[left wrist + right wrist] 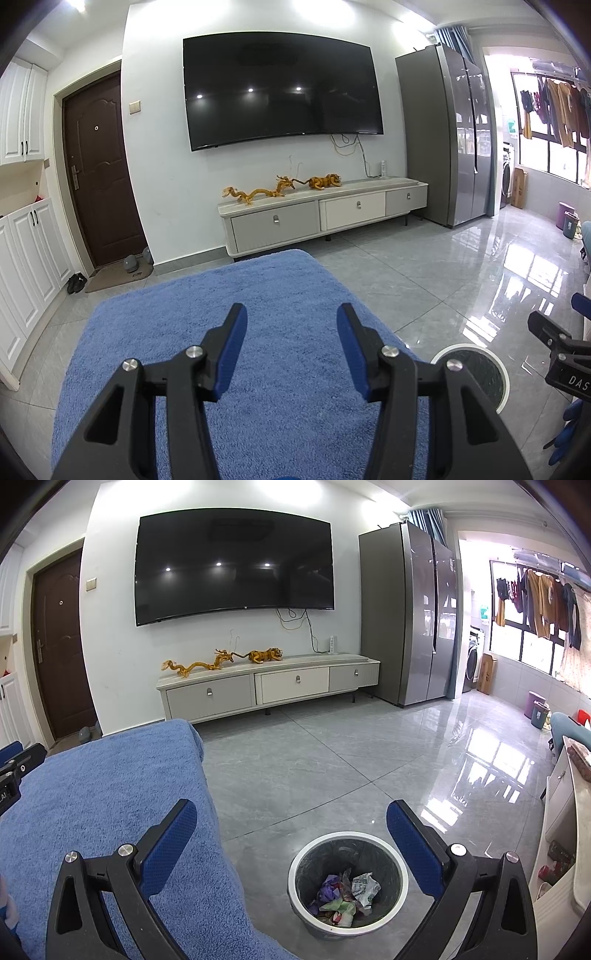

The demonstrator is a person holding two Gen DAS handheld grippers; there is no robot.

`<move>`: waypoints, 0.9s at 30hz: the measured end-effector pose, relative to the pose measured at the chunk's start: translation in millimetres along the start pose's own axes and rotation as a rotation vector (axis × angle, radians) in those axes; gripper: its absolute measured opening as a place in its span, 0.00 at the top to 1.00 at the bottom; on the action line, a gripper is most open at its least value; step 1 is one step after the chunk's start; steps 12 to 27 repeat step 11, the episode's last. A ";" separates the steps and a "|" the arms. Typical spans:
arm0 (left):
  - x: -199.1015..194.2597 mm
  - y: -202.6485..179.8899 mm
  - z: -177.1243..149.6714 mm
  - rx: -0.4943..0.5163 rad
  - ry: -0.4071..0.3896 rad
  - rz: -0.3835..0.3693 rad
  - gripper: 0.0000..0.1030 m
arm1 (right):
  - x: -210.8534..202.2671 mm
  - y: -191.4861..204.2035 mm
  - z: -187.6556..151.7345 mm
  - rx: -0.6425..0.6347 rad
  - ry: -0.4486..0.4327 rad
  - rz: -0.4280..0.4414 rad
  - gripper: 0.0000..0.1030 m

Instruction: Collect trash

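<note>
A grey bin [347, 882] with a white rim stands on the tiled floor [314, 760], just beside the right edge of the tabletop covered by a blue towel [110, 797]. Inside the bin lies a heap of crumpled trash [345, 895]: purple, green and red scraps and a printed white wrapper.

In the right wrist view the bin sits low between the fingers of the right gripper [291, 821], a little toward the right finger and below the tips. The jaws of this gripper stand wide apart and hold nothing; the left finger is over the towel's edge, the right over the floor.

In the left wrist view the left gripper [291, 323] hangs over the towel with its jaws apart and nothing between them. The bin shows only in part at the lower right, behind its right finger, and the trash cannot be seen from here. No loose trash is visible on the towel.
</note>
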State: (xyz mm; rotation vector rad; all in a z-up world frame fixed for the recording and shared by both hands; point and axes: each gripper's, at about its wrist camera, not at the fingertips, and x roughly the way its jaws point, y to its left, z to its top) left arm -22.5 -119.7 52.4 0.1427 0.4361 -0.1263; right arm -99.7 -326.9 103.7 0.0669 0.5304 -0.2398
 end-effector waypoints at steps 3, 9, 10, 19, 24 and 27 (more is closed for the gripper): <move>-0.3 0.5 0.4 -0.002 0.001 0.000 0.53 | 0.4 -0.5 -0.1 0.001 0.000 0.000 0.00; 0.0 1.4 0.3 -0.001 0.000 -0.001 0.53 | 0.3 -0.5 0.0 0.000 -0.001 0.000 0.00; -0.2 1.3 0.1 0.000 0.000 0.000 0.53 | 0.2 -0.3 0.2 0.000 -0.001 -0.001 0.00; -0.1 0.7 0.2 -0.001 0.001 0.000 0.53 | 0.1 -0.3 0.3 0.000 -0.001 -0.002 0.00; -0.1 0.7 0.2 -0.001 0.001 0.000 0.53 | 0.1 -0.3 0.3 0.000 -0.001 -0.002 0.00; -0.1 0.7 0.2 -0.001 0.001 0.000 0.53 | 0.1 -0.3 0.3 0.000 -0.001 -0.002 0.00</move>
